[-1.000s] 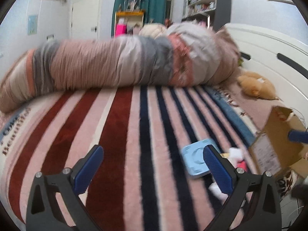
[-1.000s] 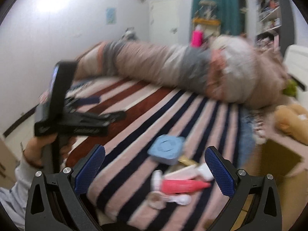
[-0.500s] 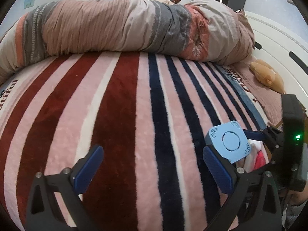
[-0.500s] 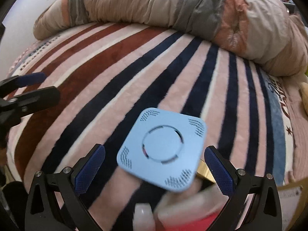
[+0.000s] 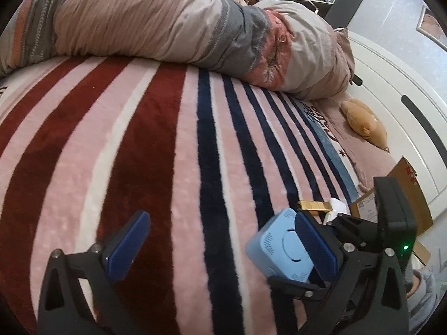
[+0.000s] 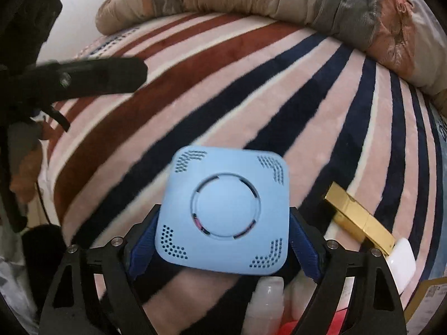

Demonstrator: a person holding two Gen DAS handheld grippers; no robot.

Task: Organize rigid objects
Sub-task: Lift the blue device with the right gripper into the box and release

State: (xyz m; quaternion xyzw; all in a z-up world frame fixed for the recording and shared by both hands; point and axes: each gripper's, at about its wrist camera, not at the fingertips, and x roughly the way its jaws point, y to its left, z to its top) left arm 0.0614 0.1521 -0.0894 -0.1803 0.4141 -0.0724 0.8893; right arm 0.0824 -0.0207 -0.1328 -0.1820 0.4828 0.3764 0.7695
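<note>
On the bed's near edge, the blue box (image 6: 223, 217) sits squarely between the right gripper (image 6: 223, 247) fingers, which have just been closing onto its sides; left gripper (image 5: 220, 245) wide, empty, farther off.

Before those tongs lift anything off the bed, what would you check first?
1. Blue box between the right tongs: ok. The jaws have just been closing, and the pads meet both sides.
2. Grip firm enough to lift: cannot tell.
3. Left tongs out of the way: ok, open and empty.
4. Gold case clear of the pads: ok, it lies apart.
5. Pale bottle clear of the box: cannot tell.
</note>
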